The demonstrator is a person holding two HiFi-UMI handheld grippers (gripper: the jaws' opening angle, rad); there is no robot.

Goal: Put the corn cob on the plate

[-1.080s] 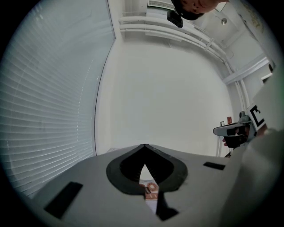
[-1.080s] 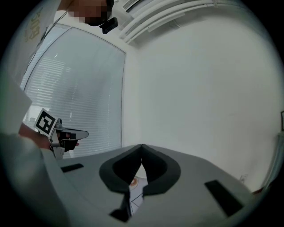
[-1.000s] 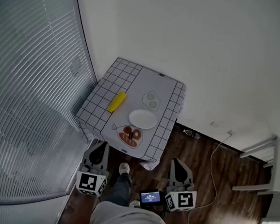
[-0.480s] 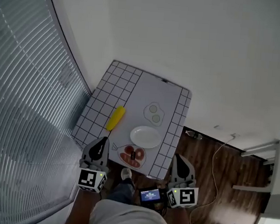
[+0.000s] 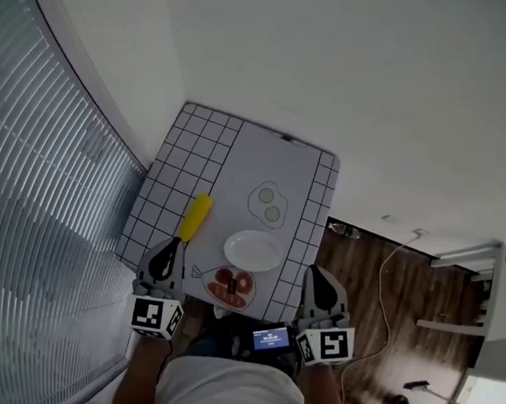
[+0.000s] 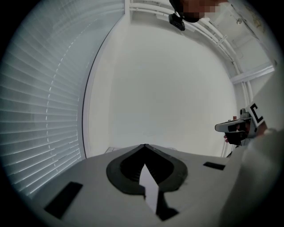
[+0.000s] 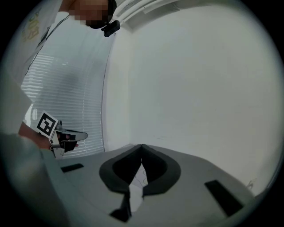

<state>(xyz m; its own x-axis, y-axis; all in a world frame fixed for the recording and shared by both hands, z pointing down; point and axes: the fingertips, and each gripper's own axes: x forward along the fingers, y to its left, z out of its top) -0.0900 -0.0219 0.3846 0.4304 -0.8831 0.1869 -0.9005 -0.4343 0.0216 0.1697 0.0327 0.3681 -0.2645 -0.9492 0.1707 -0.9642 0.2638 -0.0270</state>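
The yellow corn cob lies on the left, gridded part of the small table. To its right sits an empty white plate. My left gripper hovers at the table's near left edge, just short of the cob, jaws together with nothing in them. The right gripper is at the near right corner, also shut and empty. In the left gripper view the jaw tips meet against the white wall; the right gripper view shows the same.
A dish of red food sits at the near edge, and two fried eggs lie beyond the plate. Window blinds run along the left. A cable trails over the wooden floor, by white furniture.
Both grippers have come forward from in front of the table to its near edge. The table now lies closer below me.
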